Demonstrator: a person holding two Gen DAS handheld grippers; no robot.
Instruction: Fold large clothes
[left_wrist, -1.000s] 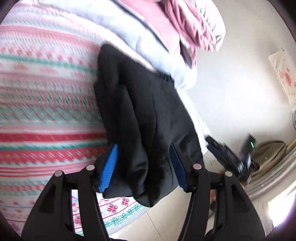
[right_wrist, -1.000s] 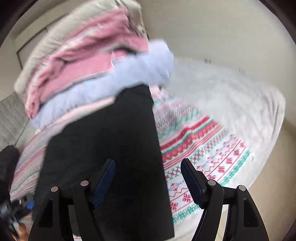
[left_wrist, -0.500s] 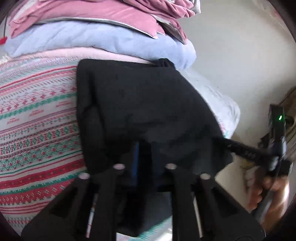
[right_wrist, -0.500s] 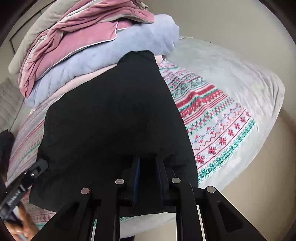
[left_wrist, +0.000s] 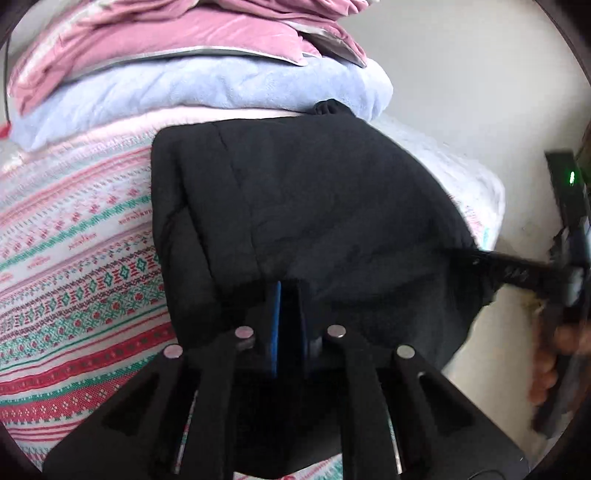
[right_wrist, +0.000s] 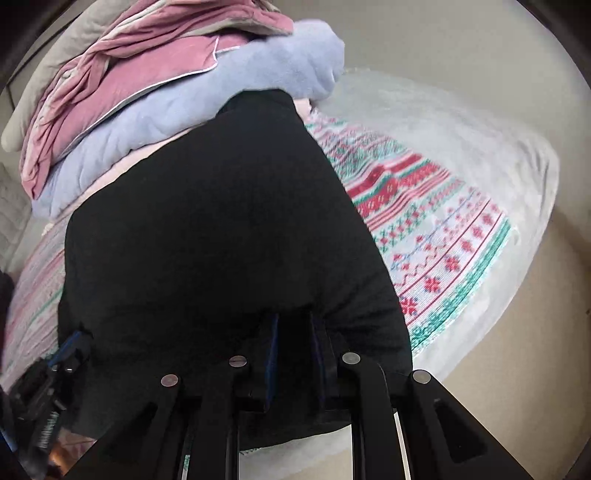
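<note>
Black garment (left_wrist: 314, 206) edge pinched by both left tongs (left_wrist: 290, 325) and right tongs (right_wrist: 293, 354), held level.

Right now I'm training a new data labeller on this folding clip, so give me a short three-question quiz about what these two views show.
1. True or false: the left gripper is open and clear of the black garment.
2. Which sits directly on the light blue blanket? A) a pink quilt B) a green towel C) a cardboard box
3. Fill in: the black garment lies on a ____ bedspread with red and green bands.

Key
1. False: both it and the right gripper are shut on the garment's near edge.
2. A
3. patterned
</note>
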